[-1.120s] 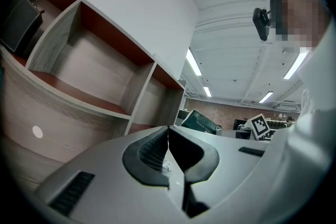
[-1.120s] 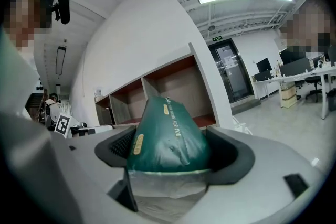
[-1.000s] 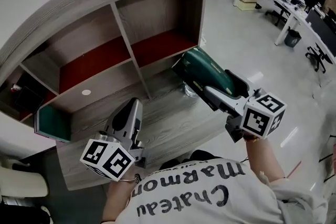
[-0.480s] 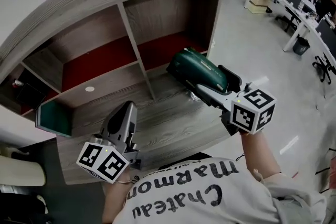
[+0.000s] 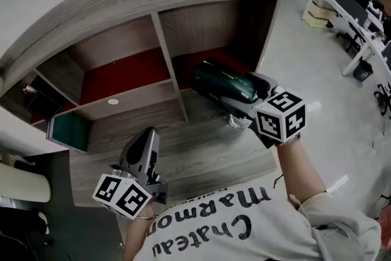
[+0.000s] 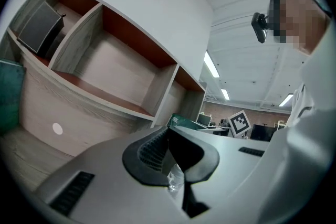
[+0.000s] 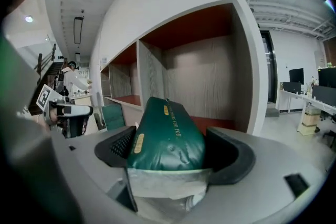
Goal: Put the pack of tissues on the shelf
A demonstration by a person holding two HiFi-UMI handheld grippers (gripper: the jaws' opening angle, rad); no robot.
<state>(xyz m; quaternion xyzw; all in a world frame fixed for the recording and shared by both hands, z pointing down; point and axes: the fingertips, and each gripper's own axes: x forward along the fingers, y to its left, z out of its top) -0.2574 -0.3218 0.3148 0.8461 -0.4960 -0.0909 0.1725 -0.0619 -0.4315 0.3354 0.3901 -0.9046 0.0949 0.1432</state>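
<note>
Pack of tissues (image 5: pixel 219 82) is clamped between wide-set fingers of right gripper (image 7: pixel 172 148), protruding beyond the fingertips toward shelf (image 5: pixel 173 67). Left gripper (image 6: pixel 169 152) fingers are pressed together, nothing held.

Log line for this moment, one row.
right claw: shut on green plastic tissue pack | pack: at grey wooden shelf, right bay mouth, not set down | left claw: shut, empty
</note>
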